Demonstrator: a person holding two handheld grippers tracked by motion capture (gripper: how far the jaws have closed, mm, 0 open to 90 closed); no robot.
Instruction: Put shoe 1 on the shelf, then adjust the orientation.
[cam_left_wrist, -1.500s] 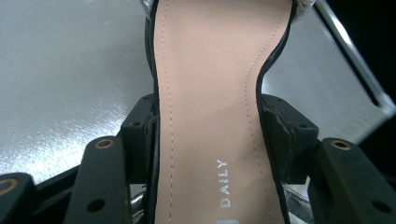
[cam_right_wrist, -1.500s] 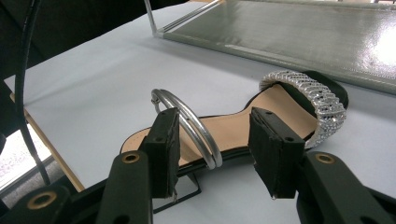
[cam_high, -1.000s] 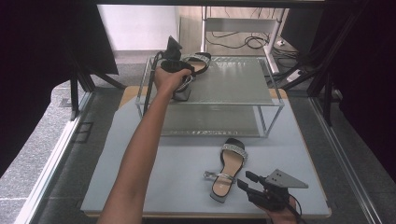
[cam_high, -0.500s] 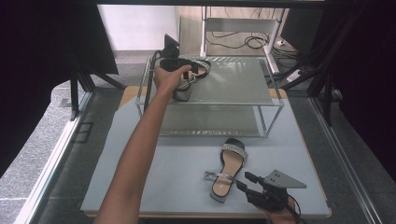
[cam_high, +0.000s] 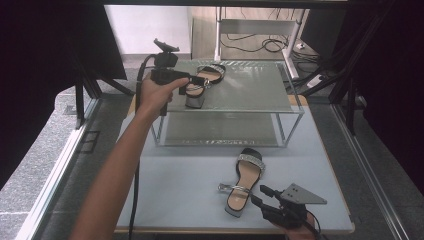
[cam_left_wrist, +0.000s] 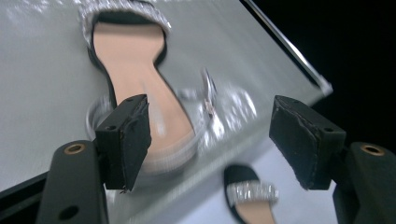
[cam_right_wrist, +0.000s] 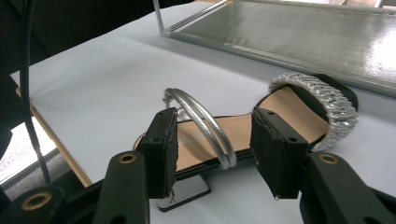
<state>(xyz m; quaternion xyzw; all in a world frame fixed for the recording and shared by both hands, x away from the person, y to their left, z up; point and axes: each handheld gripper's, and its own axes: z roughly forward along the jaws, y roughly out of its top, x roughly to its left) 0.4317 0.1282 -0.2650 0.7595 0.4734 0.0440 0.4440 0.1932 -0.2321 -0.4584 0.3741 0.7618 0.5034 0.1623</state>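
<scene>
Pale surface (cam_high: 165, 200) carrying a two-tier glass rack (cam_high: 240, 95) along its far edge. Upper sandal (cam_high: 202, 82): on the rack's top shelf, near-left corner, long axis running toward the far right, toe strap farthest; left gripper (cam_high: 187, 80) just at its heel, jaws spread, empty. Lower sandal (cam_high: 244, 182): on the surface toward the near right corner, toe pointing at the rack, heel nearest the right gripper (cam_high: 260, 195), whose spread jaws flank the ankle loop (cam_right_wrist: 201, 123) without touching.
</scene>
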